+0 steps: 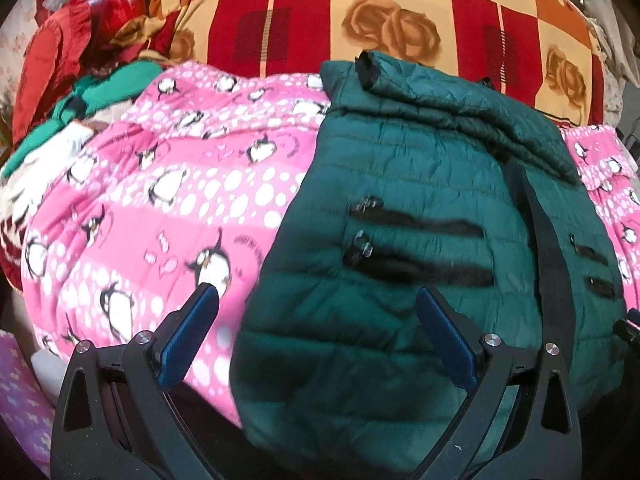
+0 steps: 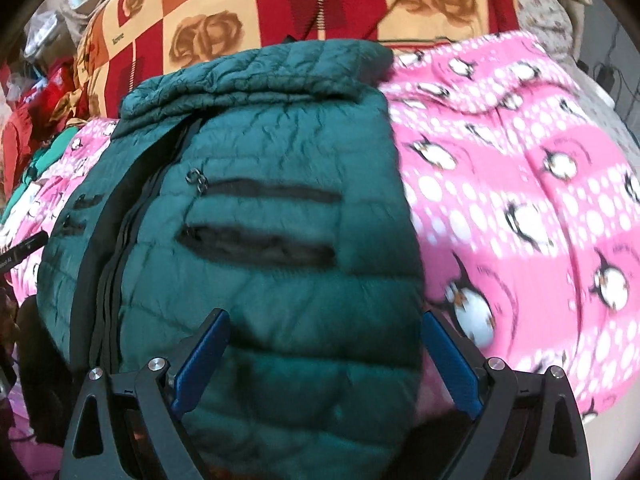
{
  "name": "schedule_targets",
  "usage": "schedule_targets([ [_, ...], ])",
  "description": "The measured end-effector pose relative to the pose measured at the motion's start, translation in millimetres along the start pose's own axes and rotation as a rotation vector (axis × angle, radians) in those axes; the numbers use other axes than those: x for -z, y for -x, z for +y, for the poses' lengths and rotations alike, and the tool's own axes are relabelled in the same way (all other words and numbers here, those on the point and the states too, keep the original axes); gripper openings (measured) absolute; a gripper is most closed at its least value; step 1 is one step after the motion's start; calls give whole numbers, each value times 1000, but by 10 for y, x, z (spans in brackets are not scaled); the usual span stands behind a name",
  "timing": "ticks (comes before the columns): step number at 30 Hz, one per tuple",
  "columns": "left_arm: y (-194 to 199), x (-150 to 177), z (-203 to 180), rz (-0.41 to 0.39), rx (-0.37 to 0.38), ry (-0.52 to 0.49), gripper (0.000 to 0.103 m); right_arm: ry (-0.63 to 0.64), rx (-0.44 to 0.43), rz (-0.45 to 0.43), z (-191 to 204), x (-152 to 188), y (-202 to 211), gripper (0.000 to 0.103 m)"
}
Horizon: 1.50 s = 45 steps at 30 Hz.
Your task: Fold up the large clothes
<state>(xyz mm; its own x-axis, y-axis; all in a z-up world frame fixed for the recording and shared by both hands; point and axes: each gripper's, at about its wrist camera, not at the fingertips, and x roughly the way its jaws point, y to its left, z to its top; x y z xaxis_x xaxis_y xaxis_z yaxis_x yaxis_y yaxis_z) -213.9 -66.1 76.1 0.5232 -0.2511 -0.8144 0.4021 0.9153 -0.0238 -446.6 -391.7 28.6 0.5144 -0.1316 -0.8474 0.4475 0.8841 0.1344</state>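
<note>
The left gripper (image 1: 318, 292) hangs with its blue pads spread wide and nothing between them, and the right gripper (image 2: 326, 318) is likewise released and empty, so neither tool has any hold on the garment at this moment. Straight ahead of both lies the green quilted jacket (image 1: 420, 208), spread front-up on the pink penguin blanket (image 1: 168, 184); its near hem sits just under and between the fingers of each tool, while a sleeve (image 1: 452, 92) is folded across the far end, beyond the pocket zips (image 1: 416, 248). The left tool straddles the jacket's side edge, one pad (image 1: 188, 344) over blanket and the other over green fabric, so a closing pinch there could well catch the blanket along with the jacket and drag both. The shell looks slick and puffy, which suggests a shallow bite on the hem might slip out once lifted, letting the fold collapse. If the two tools take hold at uneven points, I would expect the halves to land skewed and the folded sleeve to slide off. Further out, the patterned quilt (image 1: 360, 12) rises behind the jacket, and loose red and green clothes (image 1: 80, 92) crowd the far left, where a swung hem could snag.
</note>
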Motion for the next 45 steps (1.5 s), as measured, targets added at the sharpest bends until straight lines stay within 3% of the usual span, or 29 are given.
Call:
schedule_targets([
  [10,-68,257,302,98,92,107,100,-64,-139,57,-132,315,-36,94],
  [20,-257,407,486,181,156,212,100,-57,-200,112,-85,375,-229,95],
  [25,-340,485,511,217,209,258,100,-42,-212,91,-37,388,-213,94],
  [30,-327,504,449,193,196,229,100,12,-226,62,54,361,-162,83],
  [36,-336,513,391,179,200,206,100,-26,-271,42,-42,366,-201,71],
  [37,-337,507,365,179,203,197,98,-14,-273,33,-33,364,-187,65],
  [42,-194,479,232,144,203,127,47,55,-254,-1,18,337,-99,44],
  [45,-133,437,188,115,174,96,31,74,-251,-11,19,315,-65,38],
])
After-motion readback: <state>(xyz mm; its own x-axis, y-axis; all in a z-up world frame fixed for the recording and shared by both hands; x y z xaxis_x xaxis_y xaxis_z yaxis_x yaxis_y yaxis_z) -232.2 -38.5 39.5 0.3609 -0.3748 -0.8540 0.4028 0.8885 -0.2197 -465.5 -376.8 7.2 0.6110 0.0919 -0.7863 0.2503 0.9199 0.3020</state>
